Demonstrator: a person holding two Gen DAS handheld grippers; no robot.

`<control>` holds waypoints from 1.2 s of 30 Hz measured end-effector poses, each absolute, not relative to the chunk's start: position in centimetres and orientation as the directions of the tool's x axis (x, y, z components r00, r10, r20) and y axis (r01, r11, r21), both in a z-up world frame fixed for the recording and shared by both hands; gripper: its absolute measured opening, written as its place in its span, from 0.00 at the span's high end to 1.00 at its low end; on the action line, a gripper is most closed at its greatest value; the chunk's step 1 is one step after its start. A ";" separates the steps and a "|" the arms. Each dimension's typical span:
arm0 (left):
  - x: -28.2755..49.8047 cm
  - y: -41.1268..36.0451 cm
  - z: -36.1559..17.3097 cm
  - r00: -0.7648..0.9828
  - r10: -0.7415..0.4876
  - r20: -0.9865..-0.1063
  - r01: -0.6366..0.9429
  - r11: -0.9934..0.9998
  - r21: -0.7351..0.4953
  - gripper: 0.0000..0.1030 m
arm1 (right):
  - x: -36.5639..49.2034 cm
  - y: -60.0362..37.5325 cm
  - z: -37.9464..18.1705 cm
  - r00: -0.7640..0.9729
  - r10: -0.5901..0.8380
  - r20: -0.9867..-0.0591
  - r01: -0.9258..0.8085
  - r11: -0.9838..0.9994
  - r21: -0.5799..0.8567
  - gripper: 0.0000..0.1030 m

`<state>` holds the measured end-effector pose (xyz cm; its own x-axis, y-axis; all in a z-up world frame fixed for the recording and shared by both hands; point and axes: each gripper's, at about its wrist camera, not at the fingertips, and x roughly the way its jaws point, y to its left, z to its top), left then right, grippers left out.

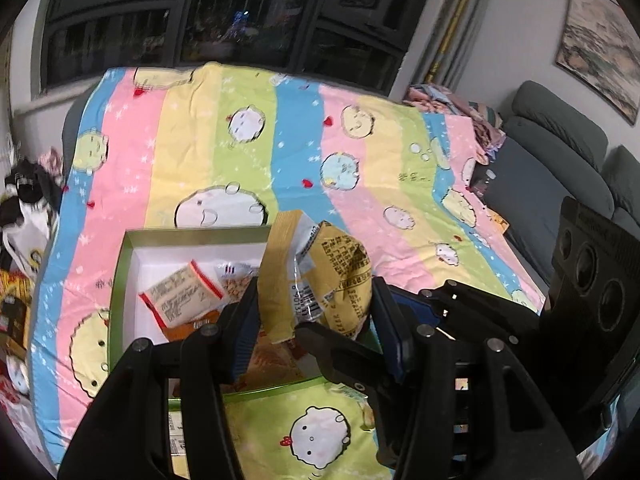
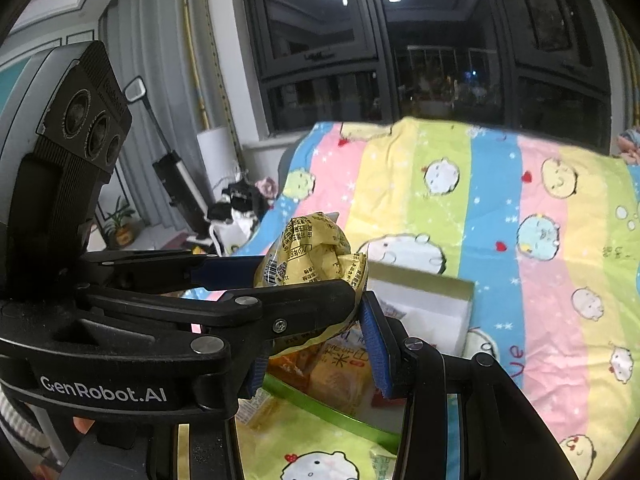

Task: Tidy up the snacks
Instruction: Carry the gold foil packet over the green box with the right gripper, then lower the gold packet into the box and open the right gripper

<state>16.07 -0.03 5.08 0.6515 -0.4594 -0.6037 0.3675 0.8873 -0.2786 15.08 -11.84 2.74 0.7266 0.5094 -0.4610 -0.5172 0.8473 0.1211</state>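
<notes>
Dark windows (image 1: 224, 20) close off the far side of the room, and in front of them a bed is spread with a striped cartoon blanket (image 1: 248, 148). Near the blanket's near edge sits a green-rimmed box (image 1: 120, 280) with a white inside; a few snack packets lie in it, among them a white packet with red ends (image 1: 182, 296) close to the box's left wall.

Both tools are on one thing: a yellow snack bag (image 1: 320, 276), held up in the air over the near part of the box. The left gripper (image 1: 316, 320) has its blue pads set narrow on either side of the bag's lower half, and the right gripper (image 2: 316, 344) comes in from the side, its fingers also narrow and pinching the bag's bottom edge. In the right wrist view the bag bulges above the black finger and its crimped seam is squeezed under it.

The bag looks light and soft, a crinkly film pouch puffed with air or loose contents. It should give under pressure instead of resisting, so a hard squeeze would likely crush what is inside or pop the seal. The film is glossy and probably slippery; the flat crimped ends seem the safest place to hold, since they are stiff and empty. Held across the belly, it may bulge and slide out.
</notes>
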 end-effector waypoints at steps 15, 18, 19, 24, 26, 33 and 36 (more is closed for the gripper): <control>20.3 1.6 -2.7 0.517 -0.493 -0.700 0.244 0.869 -0.432 0.49 | 20.4 -10.3 -4.3 0.588 0.493 -0.641 -0.501 0.844 0.189 0.57; 20.7 1.8 -3.2 0.511 -0.487 -0.708 0.230 0.871 -0.433 0.49 | 20.8 -9.9 -4.9 0.577 0.485 -0.657 -0.501 0.846 0.183 0.57; 20.7 1.8 -3.4 0.510 -0.485 -0.711 0.226 0.873 -0.433 0.49 | 21.0 -9.8 -5.0 0.574 0.482 -0.663 -0.501 0.846 0.181 0.57; 21.1 2.1 -4.4 0.498 -0.467 -0.731 0.200 0.882 -0.427 0.49 | 21.4 -9.2 -5.7 0.555 0.460 -0.693 -0.500 0.850 0.165 0.57; 21.2 2.1 -4.6 0.496 -0.454 -0.741 0.189 0.889 -0.418 0.48 | 21.4 -9.1 -5.9 0.551 0.454 -0.700 -0.499 0.852 0.160 0.57; 21.0 2.2 -4.6 0.508 -0.403 -0.762 0.175 0.914 -0.367 0.28 | 21.3 -9.5 -6.0 0.538 0.451 -0.712 -0.485 0.856 0.176 0.56; 20.6 2.3 -4.0 0.528 -0.380 -0.760 0.172 0.924 -0.343 0.23 | 21.0 -9.8 -5.9 0.550 0.442 -0.709 -0.477 0.863 0.168 0.50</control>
<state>20.62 2.31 -3.97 0.5276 -0.3803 -0.7596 0.1722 0.9235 -0.3427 20.96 -9.82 -5.87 0.5498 0.4422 -0.7087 -0.4771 0.8626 0.1681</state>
